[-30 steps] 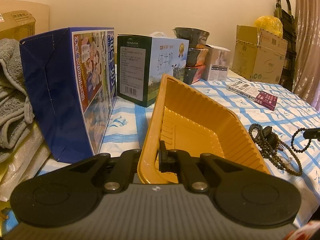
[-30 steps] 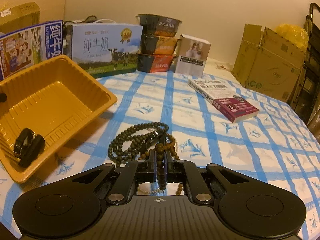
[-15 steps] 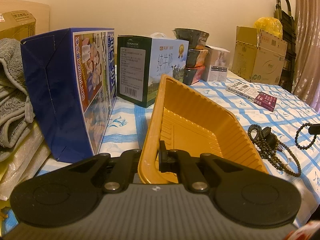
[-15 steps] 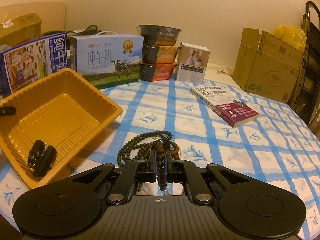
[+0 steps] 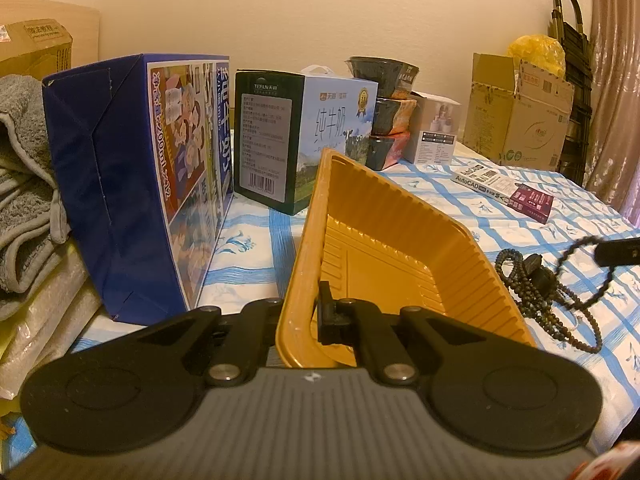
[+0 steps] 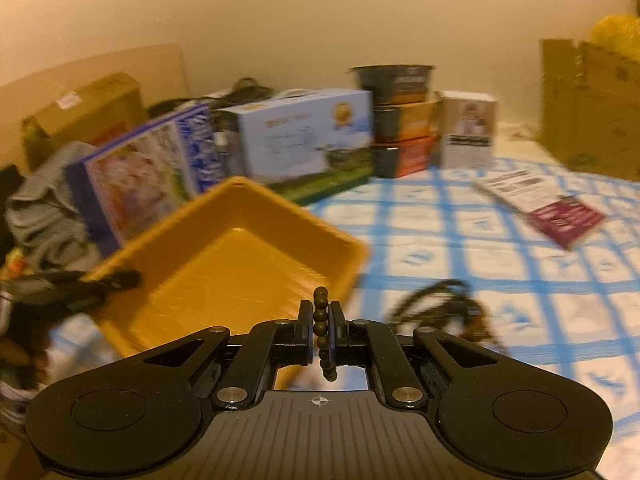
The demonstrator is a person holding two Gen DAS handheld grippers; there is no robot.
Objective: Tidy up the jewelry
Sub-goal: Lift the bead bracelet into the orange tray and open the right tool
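Left wrist view: the left gripper (image 5: 308,312) is clamped on the near wall of the ribbed orange plastic tray (image 5: 384,240), which stands tilted up at centre; the wall hides its left finger. At right, a heap of dark bead strings (image 5: 536,284) lies on the blue-checked cloth (image 5: 256,240). One loop lifts toward the right gripper (image 5: 618,250), cut off by the frame edge.

Right wrist view: motion blur smears most of the frame. The right gripper (image 6: 320,328), low centre, pinches a strand of round dark beads (image 6: 321,316) between nearly closed jaws. The tray (image 6: 240,256) sits left of centre; its contents cannot be made out. The blurred bead heap (image 6: 444,308) lies to the right.
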